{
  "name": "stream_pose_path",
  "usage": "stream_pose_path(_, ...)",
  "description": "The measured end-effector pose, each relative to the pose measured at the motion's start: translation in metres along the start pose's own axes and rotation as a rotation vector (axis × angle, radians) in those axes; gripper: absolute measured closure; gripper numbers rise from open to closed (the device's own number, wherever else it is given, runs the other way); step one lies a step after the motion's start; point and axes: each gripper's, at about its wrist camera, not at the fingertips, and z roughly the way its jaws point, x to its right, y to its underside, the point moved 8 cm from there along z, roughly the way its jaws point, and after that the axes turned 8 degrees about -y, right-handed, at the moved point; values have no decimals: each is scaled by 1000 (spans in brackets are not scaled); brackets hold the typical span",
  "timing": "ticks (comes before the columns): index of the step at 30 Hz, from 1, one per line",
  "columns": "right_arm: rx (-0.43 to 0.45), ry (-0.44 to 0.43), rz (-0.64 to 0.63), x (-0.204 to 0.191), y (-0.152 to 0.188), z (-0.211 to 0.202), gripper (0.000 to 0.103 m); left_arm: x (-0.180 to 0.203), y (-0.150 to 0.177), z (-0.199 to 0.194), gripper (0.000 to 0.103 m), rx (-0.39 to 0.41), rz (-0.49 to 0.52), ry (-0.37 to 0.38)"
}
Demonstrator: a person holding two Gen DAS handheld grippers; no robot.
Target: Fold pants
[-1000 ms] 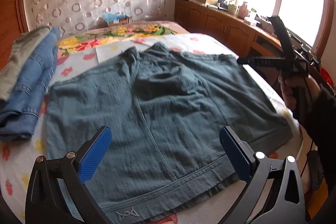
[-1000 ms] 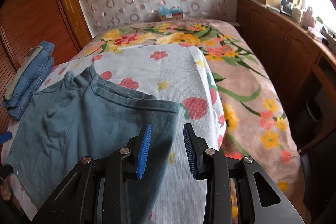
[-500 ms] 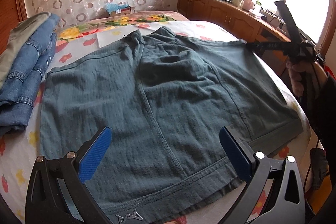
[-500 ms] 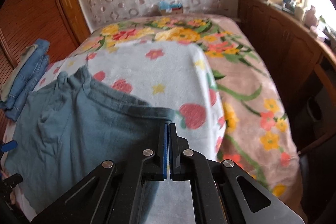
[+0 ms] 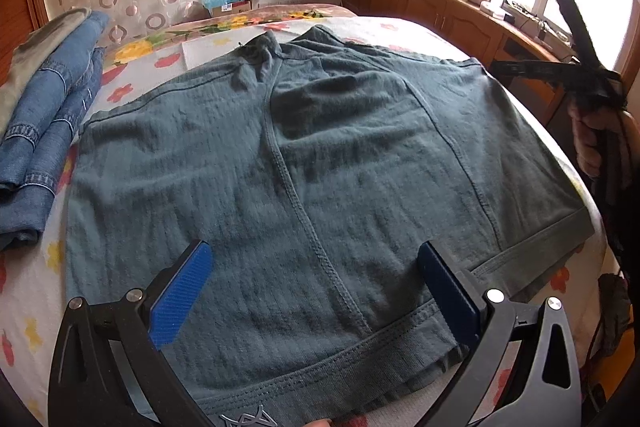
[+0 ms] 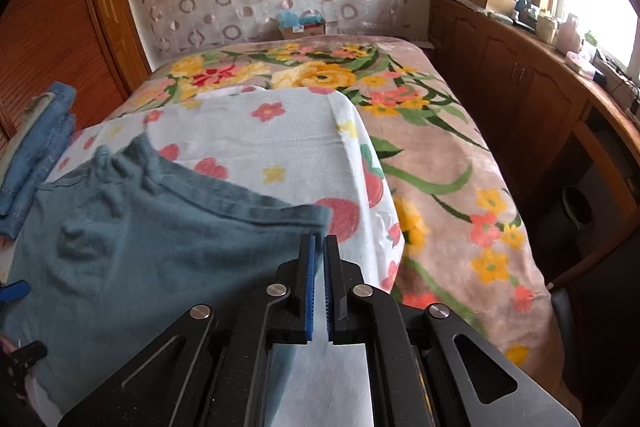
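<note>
Teal-grey pants [image 5: 320,163] lie flat on the bed, waistband toward me in the left wrist view; they also show in the right wrist view [image 6: 132,251]. My left gripper [image 5: 316,267] is open, its blue pads spread above the waistband and holding nothing. My right gripper [image 6: 319,243] is nearly shut at the pants' right corner, which is blurred; whether cloth sits between the pads is unclear. The right gripper also shows in the left wrist view [image 5: 520,67] at the pants' far right corner.
A stack of folded jeans [image 5: 48,115] lies at the left of the bed. A white flowered sheet [image 6: 280,139] covers a flowered blanket [image 6: 440,163]. Wooden cabinets [image 6: 520,79] run along the right under the window.
My right gripper closed from open to nearly shut at the pants' corner. My left gripper moved closer over the waistband and stayed open.
</note>
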Motion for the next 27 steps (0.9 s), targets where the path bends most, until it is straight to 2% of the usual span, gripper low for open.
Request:
stream_pose_path(3, 8, -33, -14, -18, 11, -7, 81, 2, 1, 1, 0, -5, 21, -25)
stream_pose_path(4, 10, -35, -33, -24, 21, -14, 71, 3, 2, 1, 0, -7, 31, -35)
stream_pose_path(8, 23, -46, -108, -50, 58, -38, 60, 3, 2, 0, 0, -6, 27, -34)
stream_pose_path(11, 27, -77, -99, -60, 86, -54, 56, 2, 3, 0, 0, -2, 24, -40)
stream_pose_path(15, 37, -85, -90, -62, 104, -64, 52, 2, 3, -1, 0, -1, 29, -25)
stream_pose_path(19, 27, -105, -72, -65, 112, -70, 50, -1, 6, -7, 0, -17, 31, -8)
stream_pose_path(27, 54, -109, -81, -80, 109, -76, 46, -40, 22, -52, 0, 68, -27, 6)
